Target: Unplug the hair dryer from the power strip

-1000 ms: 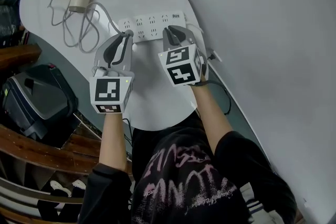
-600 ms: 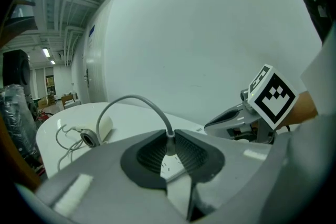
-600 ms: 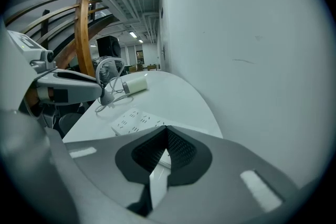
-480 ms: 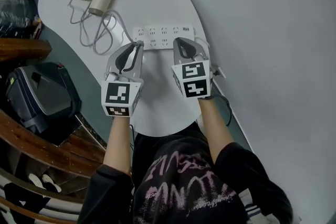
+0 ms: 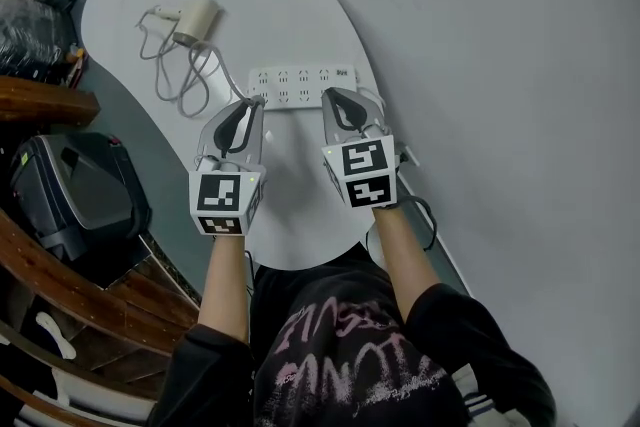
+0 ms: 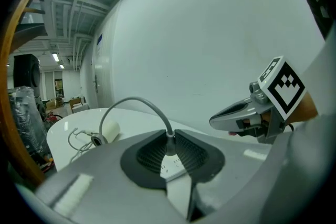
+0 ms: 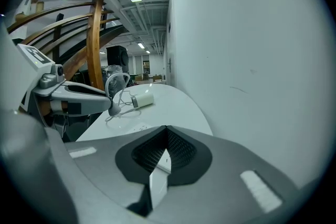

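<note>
No wording can be read. The power strip point(image 5: 300, 85) bears a small dark mark point(image 5: 343, 72) at its right end, too small to make out. The person's shirt point(image 5: 350, 345) has illegible pink lettering. Cubes on the left gripper point(image 5: 254, 102) and right gripper point(image 5: 334, 94) show only black-and-white square markers.

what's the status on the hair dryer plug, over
Left gripper shut on hair dryer cord, plug end looks clear of the power strip. Right gripper shut, empty. Nothing in the way.
</note>
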Action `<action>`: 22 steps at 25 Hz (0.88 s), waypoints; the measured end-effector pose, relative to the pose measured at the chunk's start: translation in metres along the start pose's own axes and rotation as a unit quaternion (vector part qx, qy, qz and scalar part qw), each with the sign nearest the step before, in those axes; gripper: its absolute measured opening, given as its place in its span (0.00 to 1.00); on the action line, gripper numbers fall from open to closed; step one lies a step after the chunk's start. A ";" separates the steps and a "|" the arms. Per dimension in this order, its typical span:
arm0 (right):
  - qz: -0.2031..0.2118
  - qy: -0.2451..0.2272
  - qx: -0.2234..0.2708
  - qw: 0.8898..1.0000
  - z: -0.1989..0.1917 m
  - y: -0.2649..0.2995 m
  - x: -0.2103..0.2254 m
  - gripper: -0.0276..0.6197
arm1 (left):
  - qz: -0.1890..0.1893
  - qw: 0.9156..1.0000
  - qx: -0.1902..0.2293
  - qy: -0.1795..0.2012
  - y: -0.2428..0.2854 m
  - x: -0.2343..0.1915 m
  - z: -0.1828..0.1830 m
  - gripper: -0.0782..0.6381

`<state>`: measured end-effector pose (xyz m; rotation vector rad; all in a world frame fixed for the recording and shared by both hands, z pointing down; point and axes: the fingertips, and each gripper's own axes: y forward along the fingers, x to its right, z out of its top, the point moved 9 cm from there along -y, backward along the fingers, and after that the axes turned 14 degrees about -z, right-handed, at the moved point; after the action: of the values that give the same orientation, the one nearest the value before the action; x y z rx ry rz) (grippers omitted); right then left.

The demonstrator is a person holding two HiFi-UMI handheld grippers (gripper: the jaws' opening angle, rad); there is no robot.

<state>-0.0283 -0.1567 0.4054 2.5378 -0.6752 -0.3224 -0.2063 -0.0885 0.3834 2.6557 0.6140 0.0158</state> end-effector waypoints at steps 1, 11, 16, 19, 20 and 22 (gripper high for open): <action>0.001 -0.001 0.003 1.000 0.001 -0.003 0.000 0.06 | 0.002 1.000 0.003 0.000 -0.002 0.002 0.000 0.19; 0.008 -0.013 0.048 0.999 0.016 -0.037 -0.003 0.06 | 0.023 0.999 0.040 0.010 -0.035 0.018 0.013 0.19; 0.017 -0.021 0.074 0.997 0.026 -0.051 -0.009 0.06 | 0.038 0.997 0.062 0.014 -0.052 0.022 0.019 0.19; 0.020 -0.023 0.088 0.996 0.033 -0.060 -0.010 0.06 | 0.049 0.996 0.073 0.023 -0.061 0.025 0.023 0.19; 0.020 -0.024 0.092 0.995 0.035 -0.064 -0.010 0.06 | 0.051 0.996 0.074 0.024 -0.064 0.026 0.024 0.19; 0.021 -0.026 0.101 0.994 0.039 -0.070 -0.009 0.06 | 0.054 0.995 0.078 0.024 -0.069 0.030 0.027 0.19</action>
<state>-0.0216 -0.1146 0.3374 2.7087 -0.8177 -0.3205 -0.2049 -0.0298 0.3286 2.8450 0.5048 0.0669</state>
